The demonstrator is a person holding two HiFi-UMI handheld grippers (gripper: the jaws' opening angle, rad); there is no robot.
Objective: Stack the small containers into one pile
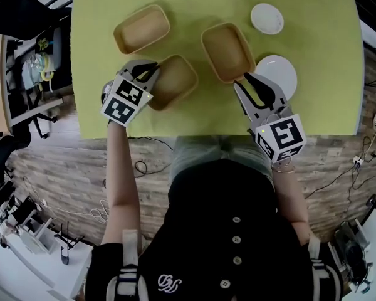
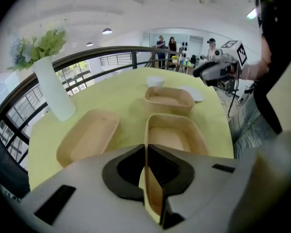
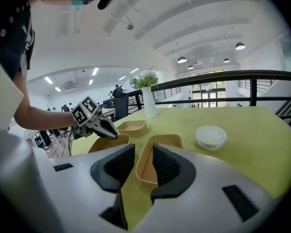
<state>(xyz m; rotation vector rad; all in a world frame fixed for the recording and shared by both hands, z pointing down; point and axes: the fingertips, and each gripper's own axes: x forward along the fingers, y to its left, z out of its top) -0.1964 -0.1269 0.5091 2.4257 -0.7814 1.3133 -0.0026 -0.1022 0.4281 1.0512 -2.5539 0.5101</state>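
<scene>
Desk: we work over a green desk (image 1: 313, 42) that carries three tan containers, all apart, none stacked yet.
Containers: the far container (image 1: 141, 29) lies at the back left, the middle container (image 1: 173, 80) near the front edge, and the right container (image 1: 227, 51) beside a white plate (image 1: 277, 74).
Left claw: the left claw (image 2: 146, 149) is pinched narrow on the near side wall of the middle container, one pad inside and one outside.
Right claw: the right claw (image 3: 144, 166) stands half wide, with the near end of the right container in the gap and the pads not pressing.
Step in hand: we judge that we are securing a container to lift it.
Doing it well: we should lift the thin wall straight up, keep the container level, then lower it squarely into another so that it nests.
</scene>
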